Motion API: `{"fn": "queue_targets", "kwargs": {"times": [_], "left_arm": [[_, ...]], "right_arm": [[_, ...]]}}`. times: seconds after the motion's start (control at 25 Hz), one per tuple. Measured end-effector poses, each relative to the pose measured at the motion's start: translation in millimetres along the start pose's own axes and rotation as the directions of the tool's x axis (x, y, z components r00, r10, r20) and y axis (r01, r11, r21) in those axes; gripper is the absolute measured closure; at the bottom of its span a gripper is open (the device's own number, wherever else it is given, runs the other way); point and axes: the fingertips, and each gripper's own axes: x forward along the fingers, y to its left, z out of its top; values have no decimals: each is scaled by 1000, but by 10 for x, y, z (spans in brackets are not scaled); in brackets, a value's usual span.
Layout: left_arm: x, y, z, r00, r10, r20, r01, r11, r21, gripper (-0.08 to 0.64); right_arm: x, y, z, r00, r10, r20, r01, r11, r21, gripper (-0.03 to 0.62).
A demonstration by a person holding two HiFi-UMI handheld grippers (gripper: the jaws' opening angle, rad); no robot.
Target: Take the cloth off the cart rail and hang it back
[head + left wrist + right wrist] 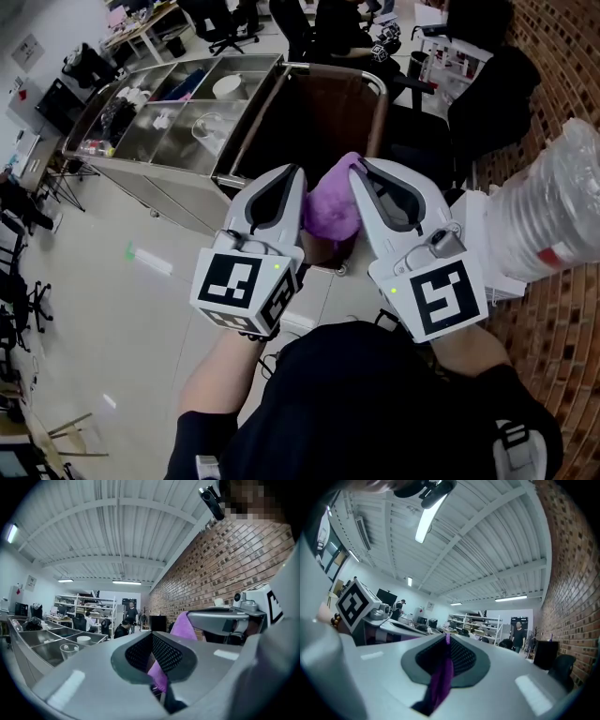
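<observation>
Forearms: both reach forward from the dark-clad torso, the bare left forearm (217, 375) angled inward. The two marker cubes sit side by side and the gripper tips lean toward each other.
Left gripper (292, 183): jaws pressed together on a fold of the cloth, with purple fabric trailing out between the pads in its own view.
Right gripper (361, 173): jaws likewise pinched on the cloth, a dark purple strip hanging from between them.
Cloth (330, 208): purple, bunched between the two grippers and held up at the cart's near end. Whether its lower edge touches the cart cannot be told.
Done: apparently the first half of the task, as the cloth looks to be off the rail and gripped at two points.
Left: the hanging back, which likely means drawing the cloth out, carrying it over the rail, draping it and releasing.
Rail (379, 105): curved tube just beyond the right gripper's tip, bare along the stretch in view.
Cart (141, 167): steel trays holding a bowl and small items, running away to the left.
Beyond: brick wall (553, 56) on the right, with desks, chairs and seated people at the far end.
</observation>
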Motion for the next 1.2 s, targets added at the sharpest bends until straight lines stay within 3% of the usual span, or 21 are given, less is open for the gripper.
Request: {"fn": "queue_targets", "kwargs": {"times": [0.6,0.68,0.76,1.2], "left_arm": [[-1350,1608,248,984,175,18,-174,985,-17,561],[-1570,1814,257,978,209,25,-209,978,-16,561],[-1765,2021,224,971,239,31,-239,971,-11,561],[-2611,3015,-249,913,405,43,-405,914,4,561]], "right_arm": [[1074,1506,539,991,133,25,-131,990,-57,568],[1229,1764,625,984,168,63,-164,984,-69,568],[1417,2010,758,964,203,169,-190,978,-91,568],[2293,3109,351,929,359,88,-351,931,-98,568]]}}
